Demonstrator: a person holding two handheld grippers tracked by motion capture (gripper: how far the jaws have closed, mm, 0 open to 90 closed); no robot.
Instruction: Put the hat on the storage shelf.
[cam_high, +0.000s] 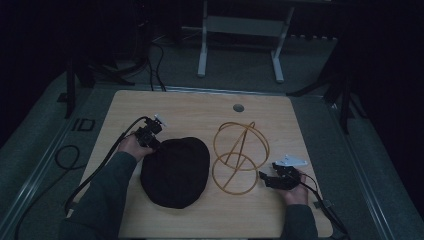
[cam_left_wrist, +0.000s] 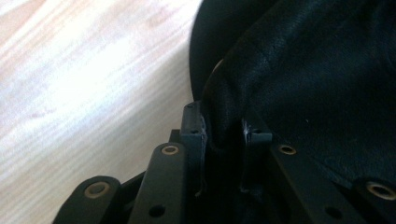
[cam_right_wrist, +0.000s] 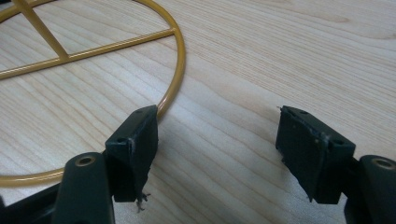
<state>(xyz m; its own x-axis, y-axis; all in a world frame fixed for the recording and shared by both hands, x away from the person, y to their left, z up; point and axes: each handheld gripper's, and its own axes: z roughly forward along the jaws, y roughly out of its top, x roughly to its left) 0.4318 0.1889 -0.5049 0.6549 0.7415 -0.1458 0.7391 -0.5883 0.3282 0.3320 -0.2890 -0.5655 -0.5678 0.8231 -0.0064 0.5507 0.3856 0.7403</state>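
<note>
A black cloth hat lies on the wooden table, left of centre. My left gripper is at the hat's upper left edge. In the left gripper view the jaws are shut on a fold of the black hat. To the hat's right stands a gold wire frame made of rings and crossbars. My right gripper rests at the frame's lower right with its jaws open. In the right gripper view the gripper holds nothing, and its left pad sits just beside the frame's ring.
A round cable hole sits near the table's far edge. Behind the table stand the white legs of a desk frame. Black cables lie on the floor at the left. The room is dim.
</note>
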